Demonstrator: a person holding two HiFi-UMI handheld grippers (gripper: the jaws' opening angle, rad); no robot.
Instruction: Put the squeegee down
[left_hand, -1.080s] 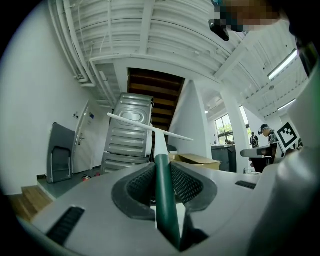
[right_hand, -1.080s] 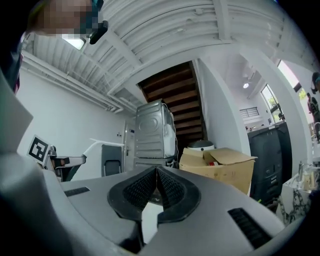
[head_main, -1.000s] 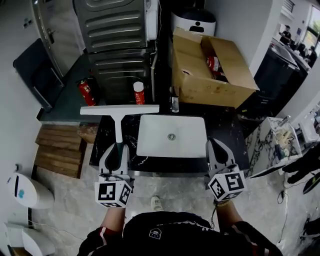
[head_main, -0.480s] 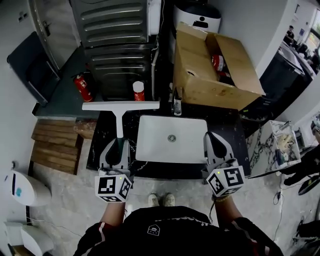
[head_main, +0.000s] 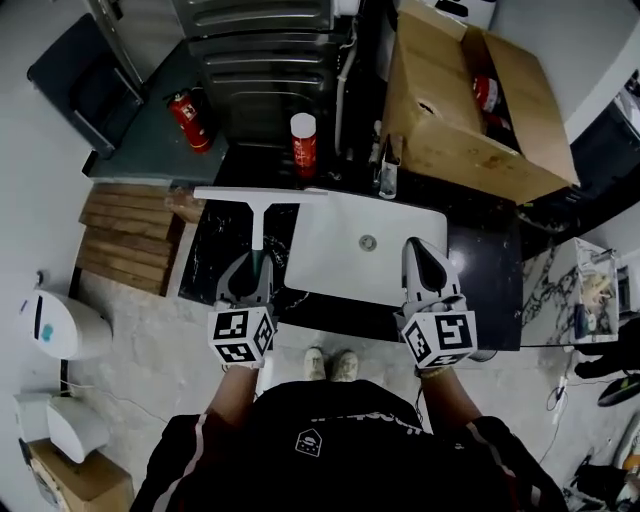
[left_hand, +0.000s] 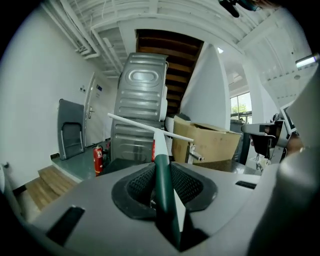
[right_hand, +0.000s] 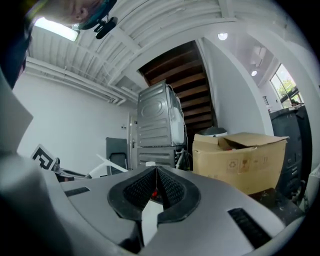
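Observation:
The squeegee has a white blade and stem and a dark green handle. Its blade lies crosswise over the back left of the black marble counter. My left gripper is shut on the green handle, which runs between the jaws in the left gripper view, with the white blade slanting ahead. My right gripper hovers over the right part of the white sink; its jaws meet with nothing between them.
A red and white can stands behind the counter beside a chrome tap. A red fire extinguisher sits at the back left by a grey ribbed machine. An open cardboard box stands at the back right. Wooden steps lie on the left.
Both grippers have come down and nearer to the counter. The squeegee has sunk with the left gripper, its blade now low over the counter's back left. The head view has tilted.

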